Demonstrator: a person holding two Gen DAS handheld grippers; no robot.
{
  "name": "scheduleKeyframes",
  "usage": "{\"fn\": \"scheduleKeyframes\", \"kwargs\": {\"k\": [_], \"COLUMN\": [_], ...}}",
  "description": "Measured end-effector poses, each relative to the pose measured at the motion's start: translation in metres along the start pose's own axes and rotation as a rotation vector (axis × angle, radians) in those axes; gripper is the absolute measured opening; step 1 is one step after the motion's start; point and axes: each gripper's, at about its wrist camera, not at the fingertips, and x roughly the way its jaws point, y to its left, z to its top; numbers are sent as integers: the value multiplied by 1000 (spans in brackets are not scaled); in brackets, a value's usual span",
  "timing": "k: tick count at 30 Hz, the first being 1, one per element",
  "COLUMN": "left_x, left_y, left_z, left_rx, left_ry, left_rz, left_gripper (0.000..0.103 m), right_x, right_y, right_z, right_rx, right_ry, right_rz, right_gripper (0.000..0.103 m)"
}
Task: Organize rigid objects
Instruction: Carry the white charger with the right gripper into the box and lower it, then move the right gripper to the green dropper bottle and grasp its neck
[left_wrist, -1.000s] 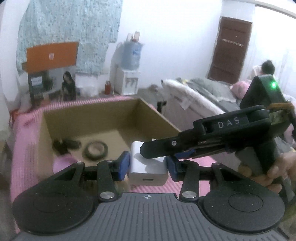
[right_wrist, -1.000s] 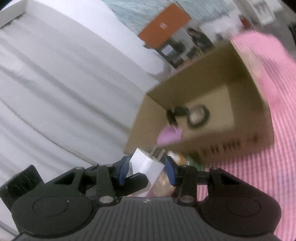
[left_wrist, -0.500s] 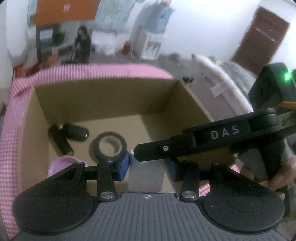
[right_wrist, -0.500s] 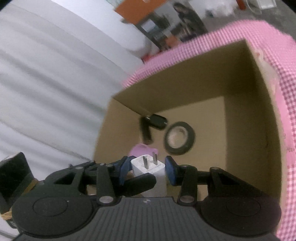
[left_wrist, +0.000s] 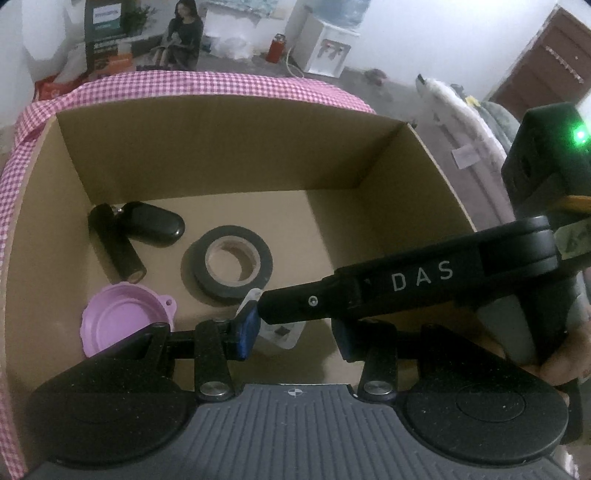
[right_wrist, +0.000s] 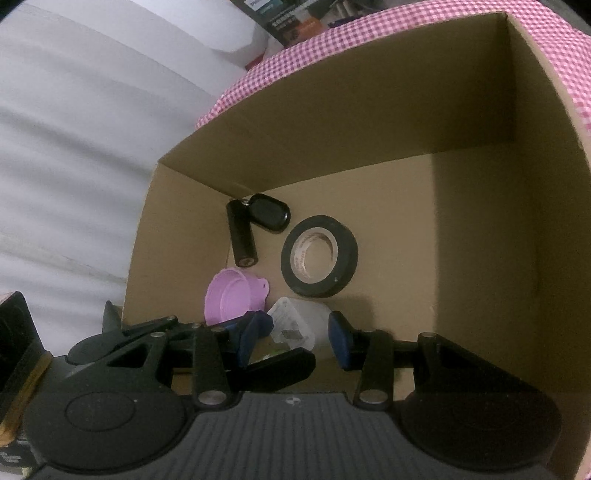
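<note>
Lying in cardboard box (right_wrist: 369, 122): tape roll (right_wrist: 319, 256), lilac lid (right_wrist: 232, 301).

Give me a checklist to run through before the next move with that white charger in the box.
1. Charger within the box walls: ok.
2. Left gripper or right gripper fingers pressing on the charger: cannot tell.
3. Grippers clear of each other: not ok, they cross.
4. Bare box floor to the right of the tape: ok.
5. Charger clear of the purple lid: cannot tell.
</note>
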Motion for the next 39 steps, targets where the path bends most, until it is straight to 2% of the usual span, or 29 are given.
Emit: {"fn": "scheduleKeyframes", "kwargs": {"k": [6, 11, 13, 21, 26, 29, 33, 35, 39], "left_x": [-22, -59, -74, -125, -132, -121, -98, -87, -66], "left_y": [0, 1, -1, -3, -6, -13, -27, -32, -40], "left_z": [-1, -11, -16, -59, -92, -109, -125, -131, -132], "left_rx": [10, 26, 38, 106, 155, 189, 271, 306, 339], "left_ry": [-72, -175, -216, -356, -385, -370, -353, -352, -340], "left_rz": [34, 72, 84, 94, 59, 21, 35, 45, 81], "left_gripper": [50, 64, 73, 97, 100, 100, 99, 97, 84], "right_x": [-10, -31, -42, -93, -103, -95, -78, -69, -55], "right_y": [11, 26, 33, 64, 71, 68, 63, 63, 68], "right_z": [3, 4, 0, -49, -95, -119, -140, -147, -152], "right_rx": [-59, -108, -133, -255, -303, -310, -301, -317, -363], "right_ry": [-44, -111, -138, -268, -321, -333, -338, -341, -339], "right_rz": [-29, -16, -2, 62, 40, -3, -38, -70, -123], "right_gripper": [45, 45, 45, 46, 54, 54, 54, 54, 51]}}
